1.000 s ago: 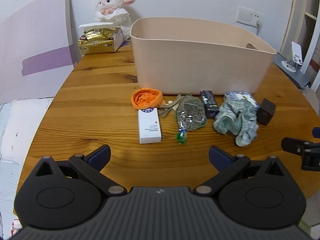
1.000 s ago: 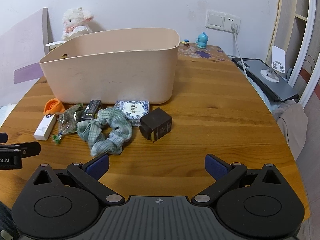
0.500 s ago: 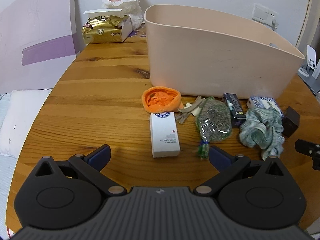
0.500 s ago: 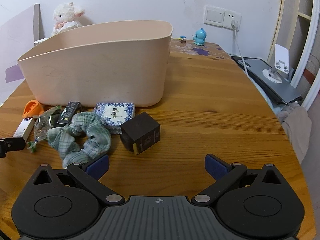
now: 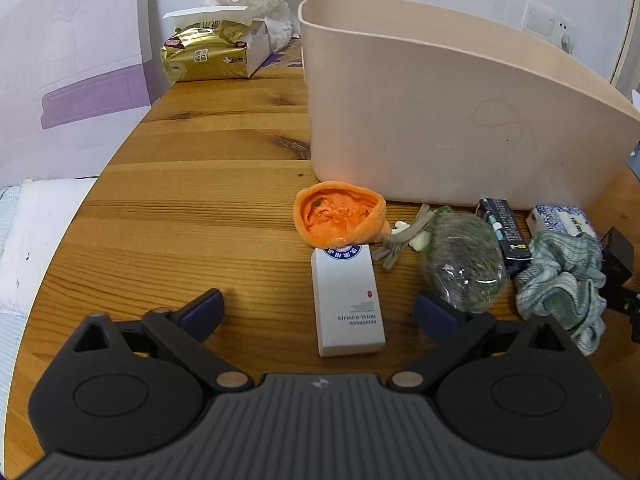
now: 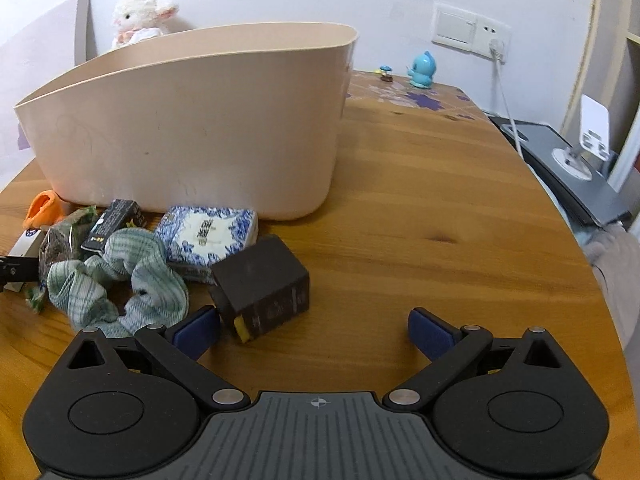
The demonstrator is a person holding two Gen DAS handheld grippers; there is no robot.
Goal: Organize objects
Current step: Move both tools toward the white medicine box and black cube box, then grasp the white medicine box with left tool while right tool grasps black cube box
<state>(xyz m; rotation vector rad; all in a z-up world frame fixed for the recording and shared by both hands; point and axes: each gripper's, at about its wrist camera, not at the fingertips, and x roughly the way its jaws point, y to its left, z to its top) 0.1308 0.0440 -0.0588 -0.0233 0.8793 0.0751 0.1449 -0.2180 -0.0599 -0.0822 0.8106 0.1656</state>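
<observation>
Both jaws open, nothing gripped; white box [image 5: 347, 300] centred lower frame, bagged herbs [image 5: 464, 260] likely clipped by right pad [image 5: 434, 314]

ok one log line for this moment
left gripper: open, over white box | right gripper: open, by dark box | bin: nothing placed yet
</observation>
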